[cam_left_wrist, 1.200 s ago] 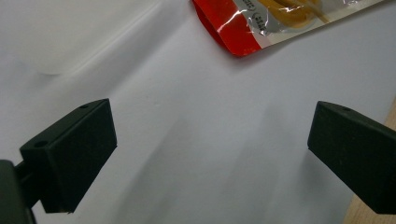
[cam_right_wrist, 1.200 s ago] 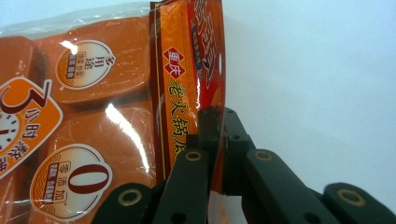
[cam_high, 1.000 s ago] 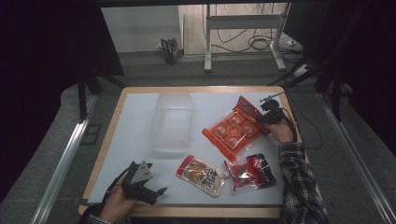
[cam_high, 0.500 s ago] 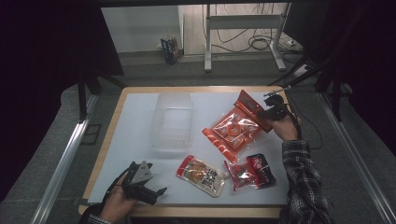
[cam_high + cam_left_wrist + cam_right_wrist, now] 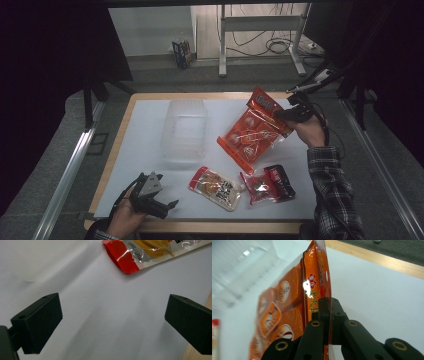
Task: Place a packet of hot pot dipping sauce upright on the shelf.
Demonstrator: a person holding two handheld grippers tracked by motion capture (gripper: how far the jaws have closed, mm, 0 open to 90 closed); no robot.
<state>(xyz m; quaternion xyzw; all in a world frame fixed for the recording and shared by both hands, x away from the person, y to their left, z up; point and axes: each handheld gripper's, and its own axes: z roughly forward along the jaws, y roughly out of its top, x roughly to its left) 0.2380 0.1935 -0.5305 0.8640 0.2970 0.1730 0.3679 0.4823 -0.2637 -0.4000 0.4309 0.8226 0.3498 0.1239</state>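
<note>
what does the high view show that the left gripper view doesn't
High view alone: the right tool shut on the top edge of the orange snack bag, which hangs tilted above the table; the dark red packet; the person's plaid sleeve.

Left gripper view alone: a close look between the left tool and its wide-open jaws, nothing between them.

Both: the white table sheet, the clear plastic container and the red-ended noodle packet.

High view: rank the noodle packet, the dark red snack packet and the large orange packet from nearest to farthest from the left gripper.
From the left gripper, at the table's near left:
1. Noodle packet, just to its right, near edge.
2. Dark red snack packet, farther right along the near edge.
3. Large orange packet, far right, held by the right gripper.
</note>
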